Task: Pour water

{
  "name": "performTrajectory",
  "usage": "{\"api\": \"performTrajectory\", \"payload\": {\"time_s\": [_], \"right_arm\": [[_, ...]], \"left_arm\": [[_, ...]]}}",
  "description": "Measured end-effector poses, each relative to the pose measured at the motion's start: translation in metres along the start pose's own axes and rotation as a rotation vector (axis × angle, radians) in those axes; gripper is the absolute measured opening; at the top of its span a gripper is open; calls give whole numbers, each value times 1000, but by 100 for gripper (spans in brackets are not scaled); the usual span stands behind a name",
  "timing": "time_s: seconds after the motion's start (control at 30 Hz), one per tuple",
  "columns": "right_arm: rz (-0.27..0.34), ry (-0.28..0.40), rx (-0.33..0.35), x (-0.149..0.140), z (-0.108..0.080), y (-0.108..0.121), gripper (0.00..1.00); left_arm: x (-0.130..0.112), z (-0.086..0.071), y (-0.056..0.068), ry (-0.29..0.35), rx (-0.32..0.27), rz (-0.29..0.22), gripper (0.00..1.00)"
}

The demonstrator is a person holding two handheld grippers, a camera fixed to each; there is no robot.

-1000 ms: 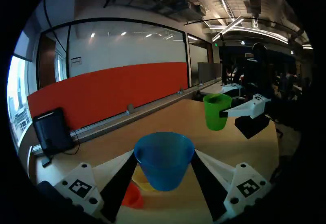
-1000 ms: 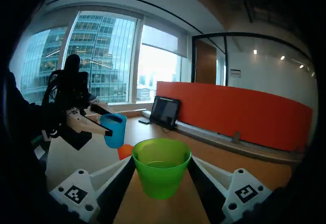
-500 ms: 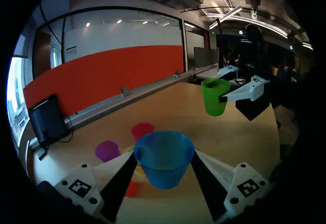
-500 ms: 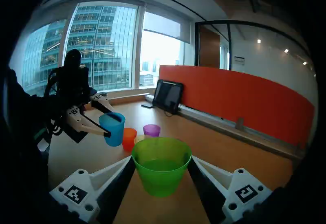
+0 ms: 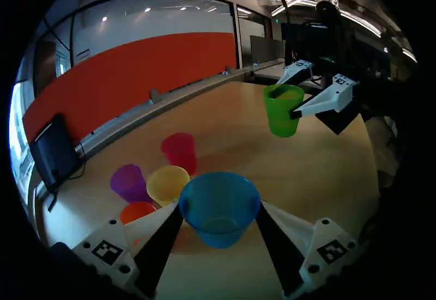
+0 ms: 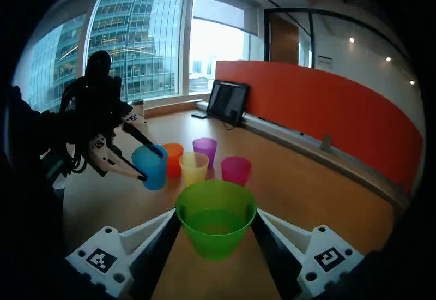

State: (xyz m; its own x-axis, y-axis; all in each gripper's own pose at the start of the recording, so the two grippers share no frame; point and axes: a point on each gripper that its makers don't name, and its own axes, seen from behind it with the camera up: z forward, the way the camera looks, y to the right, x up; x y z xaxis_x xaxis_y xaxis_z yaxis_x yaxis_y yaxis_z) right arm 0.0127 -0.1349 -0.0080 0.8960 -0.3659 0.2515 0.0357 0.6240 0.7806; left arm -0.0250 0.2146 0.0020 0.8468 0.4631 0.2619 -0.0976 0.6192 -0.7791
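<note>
My left gripper (image 5: pixel 219 215) is shut on a blue cup (image 5: pixel 219 206), held upright above the wooden table (image 5: pixel 305 169); the same blue cup (image 6: pixel 150 166) hangs at mid-left in the right gripper view. My right gripper (image 6: pixel 216 229) is shut on a green cup (image 6: pixel 216 224) with water in its bottom; that green cup (image 5: pixel 282 109) appears at upper right in the left gripper view, held by the other gripper's white fingers (image 5: pixel 325 101). Both cups are apart and level.
Pink (image 6: pixel 236 169), yellow (image 6: pixel 194 167), purple (image 6: pixel 205 150) and orange (image 6: pixel 173 158) cups stand grouped on the table. A dark tablet (image 6: pixel 227 101) leans near the orange partition (image 6: pixel 327 109). A person's dark sleeve (image 6: pixel 32 136) holds the left gripper.
Both views have tilted downward, so the group of coloured cups on the table has come into sight. Each gripper still holds its cup upright.
</note>
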Motion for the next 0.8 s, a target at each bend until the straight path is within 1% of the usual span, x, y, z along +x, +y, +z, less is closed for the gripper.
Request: {"api": "performTrajectory", "payload": {"time_s": [0.27,0.37,0.57,0.8], "right_arm": [[0,-62,15,-19,10,1,89],[-5,-80,15,-25,12,2,89],[1,-104,17,-34,17,4,89],[3,-119,14,-41,19,7,89]], "left_arm": [[-22,14,4,-71,-26,-2,88],[-28,19,6,-84,-35,-8,88],[-36,27,7,-99,-47,-29,88],[-41,31,7,-102,-53,-41,88]]}}
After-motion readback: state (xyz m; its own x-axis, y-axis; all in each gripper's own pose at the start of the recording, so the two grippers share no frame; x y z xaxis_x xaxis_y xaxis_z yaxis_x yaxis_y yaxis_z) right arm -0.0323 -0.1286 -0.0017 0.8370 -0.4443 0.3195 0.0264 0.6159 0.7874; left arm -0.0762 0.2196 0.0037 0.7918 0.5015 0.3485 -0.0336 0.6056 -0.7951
